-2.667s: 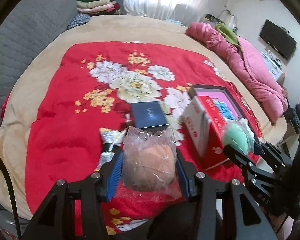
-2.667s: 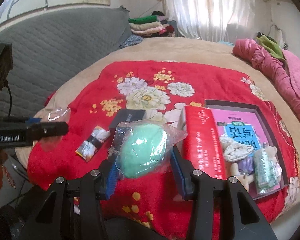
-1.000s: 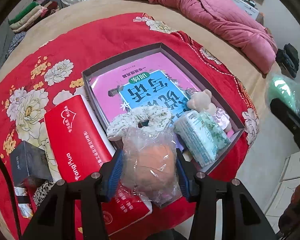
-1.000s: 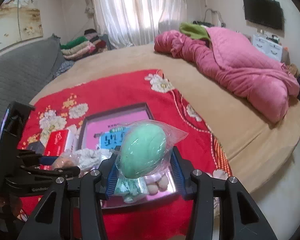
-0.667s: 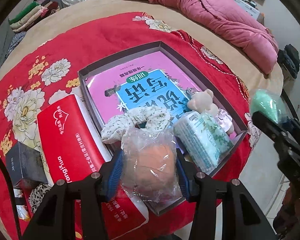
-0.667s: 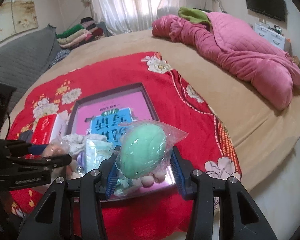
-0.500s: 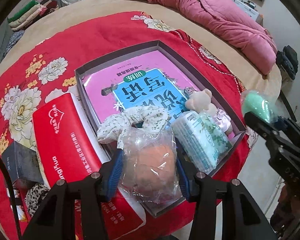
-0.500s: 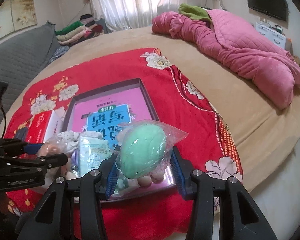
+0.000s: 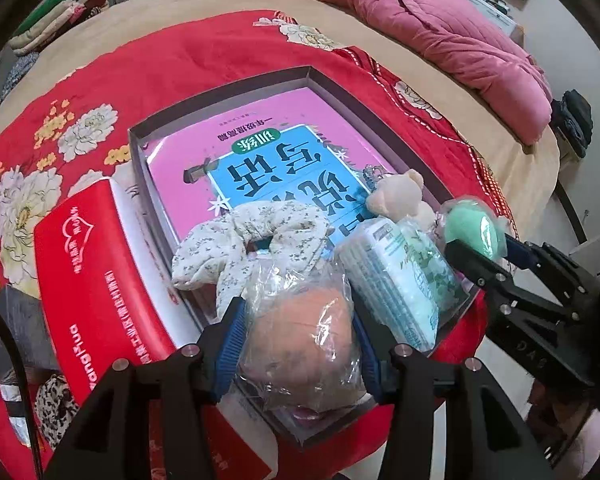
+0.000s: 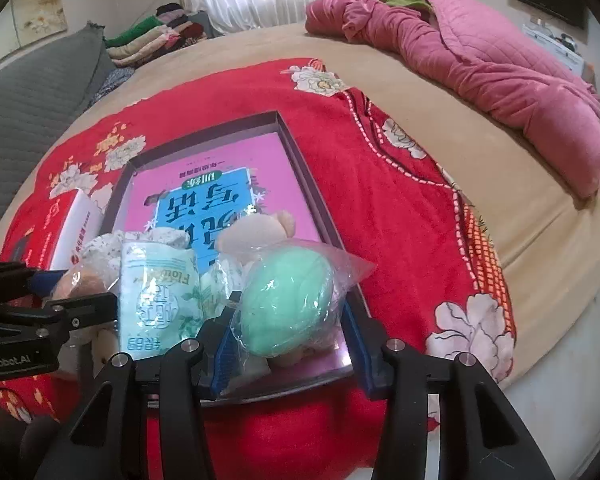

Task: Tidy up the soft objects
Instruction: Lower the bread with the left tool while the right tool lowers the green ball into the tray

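My left gripper (image 9: 300, 340) is shut on an orange sponge in a clear bag (image 9: 300, 332), held over the near corner of the dark shallow box (image 9: 224, 88). My right gripper (image 10: 288, 320) is shut on a green sponge in a clear bag (image 10: 288, 296), low over the box's near right corner (image 10: 300, 168); the green sponge (image 9: 470, 228) also shows at the right of the left wrist view. In the box lie a pink and blue book (image 9: 260, 148), a floral scrunchie (image 9: 252, 224), a tissue pack (image 9: 396, 276) and a small plush bear (image 9: 400, 192).
A red tissue box (image 9: 92, 280) lies left of the dark box on the red floral blanket (image 9: 160, 52). A dark small box (image 9: 12, 320) and a leopard-print item (image 9: 54, 404) sit at the far left. A pink quilt (image 10: 500, 68) is heaped at the bed's right side.
Both grippers have come down toward the box with their bagged sponges. The right one has dropped most, and its green sponge now sits close over the near right corner.
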